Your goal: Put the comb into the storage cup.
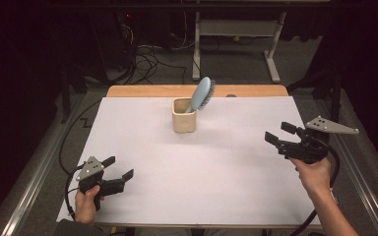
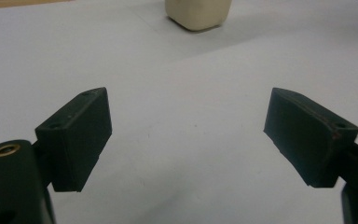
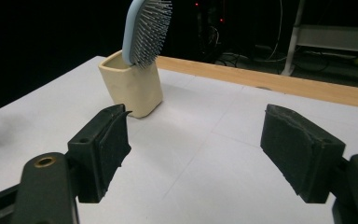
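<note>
The blue hairbrush (image 1: 202, 93) stands handle-down in the cream cup (image 1: 183, 120), near the far middle of the white table (image 1: 177, 187), and leans to the right. The right gripper (image 1: 280, 133) is well apart to its right, jaws wide apart and empty. The left gripper (image 1: 119, 168) is near the front left edge, also with jaws apart and empty.
</note>
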Demonstrator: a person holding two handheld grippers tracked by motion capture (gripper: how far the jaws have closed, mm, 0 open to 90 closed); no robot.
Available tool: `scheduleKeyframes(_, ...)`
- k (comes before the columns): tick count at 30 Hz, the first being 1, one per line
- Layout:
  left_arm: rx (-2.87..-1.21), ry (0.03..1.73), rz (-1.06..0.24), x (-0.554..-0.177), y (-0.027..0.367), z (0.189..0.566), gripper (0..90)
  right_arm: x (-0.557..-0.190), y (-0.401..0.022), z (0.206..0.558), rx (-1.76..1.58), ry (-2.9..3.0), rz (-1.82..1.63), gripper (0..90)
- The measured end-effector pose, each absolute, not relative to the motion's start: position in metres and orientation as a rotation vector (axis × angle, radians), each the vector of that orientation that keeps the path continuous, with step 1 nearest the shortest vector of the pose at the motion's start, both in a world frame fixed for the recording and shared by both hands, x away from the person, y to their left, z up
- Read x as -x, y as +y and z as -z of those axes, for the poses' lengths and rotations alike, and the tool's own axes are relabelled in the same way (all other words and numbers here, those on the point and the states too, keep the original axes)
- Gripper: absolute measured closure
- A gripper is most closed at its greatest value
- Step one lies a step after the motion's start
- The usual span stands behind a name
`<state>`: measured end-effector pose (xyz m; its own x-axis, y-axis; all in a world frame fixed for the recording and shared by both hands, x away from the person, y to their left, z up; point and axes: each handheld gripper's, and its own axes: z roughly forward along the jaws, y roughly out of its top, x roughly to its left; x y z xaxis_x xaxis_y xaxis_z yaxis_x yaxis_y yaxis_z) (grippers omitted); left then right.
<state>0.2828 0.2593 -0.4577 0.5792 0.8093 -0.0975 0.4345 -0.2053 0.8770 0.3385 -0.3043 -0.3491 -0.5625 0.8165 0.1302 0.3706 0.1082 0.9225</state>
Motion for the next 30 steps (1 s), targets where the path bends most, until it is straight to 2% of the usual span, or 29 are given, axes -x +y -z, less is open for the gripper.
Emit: scheduleKeyframes(30, -1.831, 1.011, -0.486, -0.282, 0.26, 0.457, 15.7, -0.316, -0.318, 0.361, -1.163, 1.955, -1.467, 23.4)
